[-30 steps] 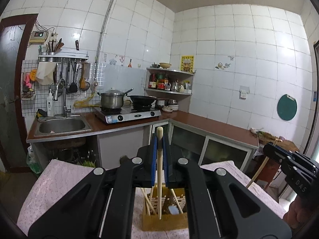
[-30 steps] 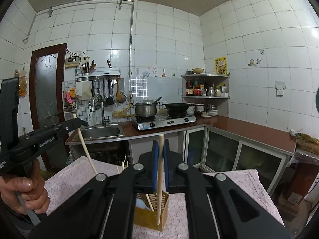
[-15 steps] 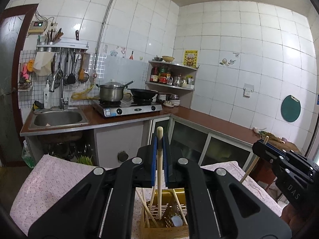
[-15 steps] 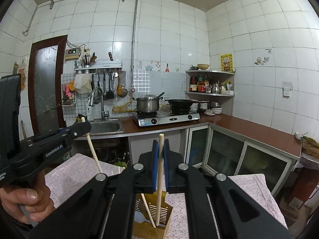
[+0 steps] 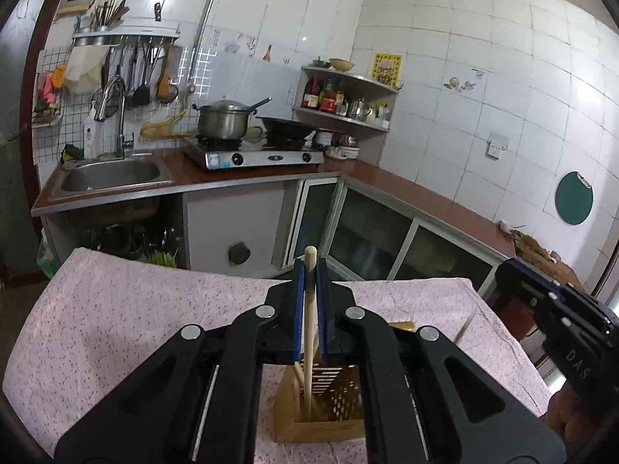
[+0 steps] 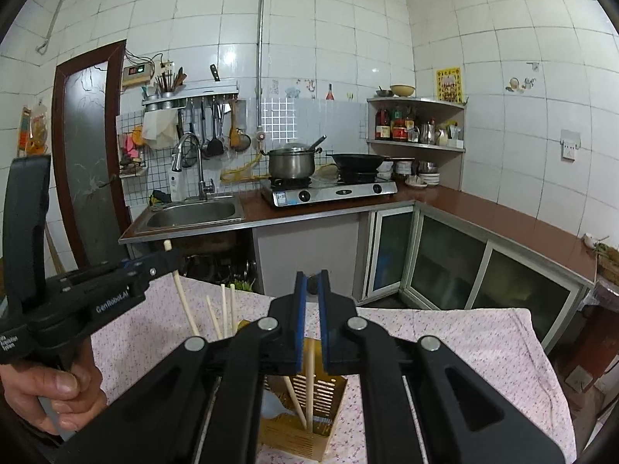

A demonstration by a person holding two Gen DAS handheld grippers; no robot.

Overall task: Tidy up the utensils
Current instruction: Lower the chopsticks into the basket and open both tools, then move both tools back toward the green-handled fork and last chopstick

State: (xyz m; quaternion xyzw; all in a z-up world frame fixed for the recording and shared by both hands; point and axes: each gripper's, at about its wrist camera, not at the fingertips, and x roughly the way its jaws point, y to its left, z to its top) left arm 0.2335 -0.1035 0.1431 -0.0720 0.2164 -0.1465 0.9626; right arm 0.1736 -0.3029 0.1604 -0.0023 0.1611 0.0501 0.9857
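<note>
The left gripper (image 5: 308, 290) is pinching a chopstick (image 5: 308, 332) over the holder (image 5: 321, 421) at 6 o'clock. The right gripper (image 6: 312, 290) is opening, its chopstick (image 6: 310, 382) dropping inside. Next: left release, probably.

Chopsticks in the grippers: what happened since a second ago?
Both grippers came down over the wooden chopstick holder. The right gripper is opening its jaws, and the right chopstick has slipped down into the holder. The left gripper stays clamped on the left chopstick.
</note>
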